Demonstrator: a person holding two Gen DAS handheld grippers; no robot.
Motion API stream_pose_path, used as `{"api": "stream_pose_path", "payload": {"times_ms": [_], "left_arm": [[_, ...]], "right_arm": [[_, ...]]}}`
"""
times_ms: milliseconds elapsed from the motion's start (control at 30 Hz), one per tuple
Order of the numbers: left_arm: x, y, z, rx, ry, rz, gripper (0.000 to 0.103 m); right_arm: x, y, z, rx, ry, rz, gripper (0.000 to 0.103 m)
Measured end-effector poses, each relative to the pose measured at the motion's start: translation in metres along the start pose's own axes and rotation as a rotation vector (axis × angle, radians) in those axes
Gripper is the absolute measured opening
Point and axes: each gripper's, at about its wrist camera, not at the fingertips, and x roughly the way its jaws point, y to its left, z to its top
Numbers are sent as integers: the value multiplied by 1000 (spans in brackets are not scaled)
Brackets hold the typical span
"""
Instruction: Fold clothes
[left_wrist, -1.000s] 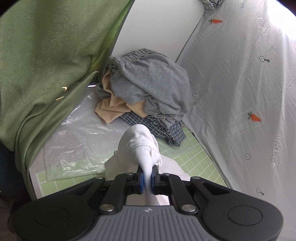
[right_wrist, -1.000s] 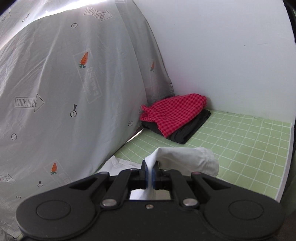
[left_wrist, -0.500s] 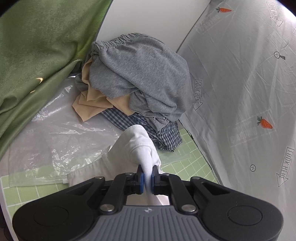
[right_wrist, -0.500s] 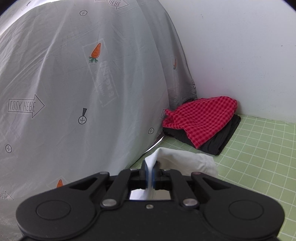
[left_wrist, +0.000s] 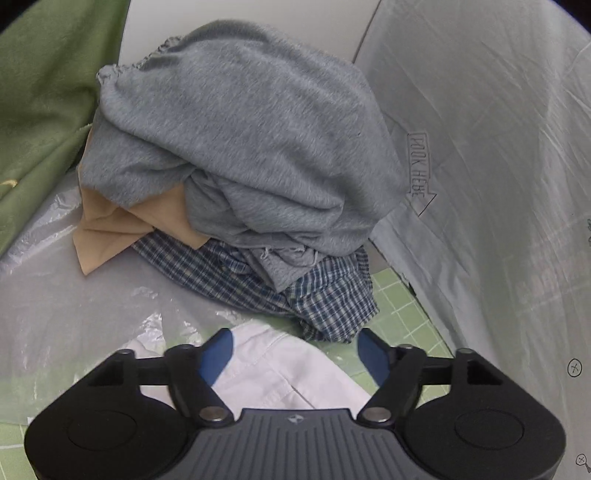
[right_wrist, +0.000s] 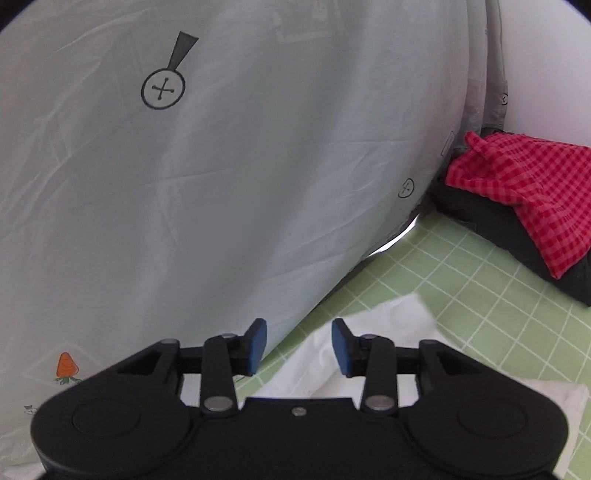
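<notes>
Only the left wrist view shows the heap at the table's far corner: a soft grey knit garment (left_wrist: 243, 147) slumped over a tan cloth (left_wrist: 110, 229) and a blue checked shirt (left_wrist: 325, 299), with crinkled clear plastic sheet (left_wrist: 66, 302) alongside. Only the right wrist view shows a red checked cloth (right_wrist: 528, 184) folded on a black garment (right_wrist: 517, 236) at the other far corner. The white garment (left_wrist: 280, 373) lies flat on the green gridded mat (right_wrist: 498, 295) under both grippers. The left gripper (left_wrist: 293, 350) has just been opening, fingers wide apart, gripping nothing; the right gripper (right_wrist: 298, 345) likewise, less wide. A smooth grey printed sheet (right_wrist: 258, 147) hangs along the far edge.
</notes>
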Motion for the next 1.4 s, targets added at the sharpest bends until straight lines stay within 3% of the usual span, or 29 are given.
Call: {"api": "stream_pose_path", "payload": {"times_ms": [33,67,167,300,500,667,733,767,800,833,933,1067,1267,1333,1400], "left_arm": [[-4,-3,-3,33,-4,0,84],[-6,-5,-8,63,4,2,84],[-10,-11,-26,138,63,2,84],[-11,-16,-61,205,168,-31,84],[-21,-32,-100,272,257,-72,84],[-36,-50,-119,330,279,-111,84],[-42,-58,-128,364,286,-125,84],[-44,-61,-132,372,295,-138,84],[-46,-63,-136,379,304,-151,84],[-47,-65,-140,385,316,-162,84],[-49,-65,-153,412,353,-167,84],[-54,-46,-159,396,386,-148,84],[-66,-5,-154,339,386,-128,84],[-72,7,-151,315,382,-122,84],[-79,17,-147,294,372,-129,84]], "right_arm": [[-4,-7,-6,0,-16,-32,78],[-10,-17,-14,-1,-29,-69,81],[-23,-53,-42,-8,-1,-188,83],[-36,-109,-80,104,82,-296,83],[-37,-137,-108,215,130,-329,85],[-31,-136,-117,172,129,-335,85],[-30,-135,-118,142,125,-323,78],[-30,-135,-118,126,125,-311,65],[-31,-135,-117,111,129,-293,28],[-31,-135,-117,96,132,-276,15],[-42,-139,-112,78,124,-239,9],[-72,-156,-106,34,96,-268,8],[-111,-204,-118,1,114,-460,11],[-122,-205,-122,-45,116,-511,24],[-138,-189,-125,-109,69,-551,44]]}}
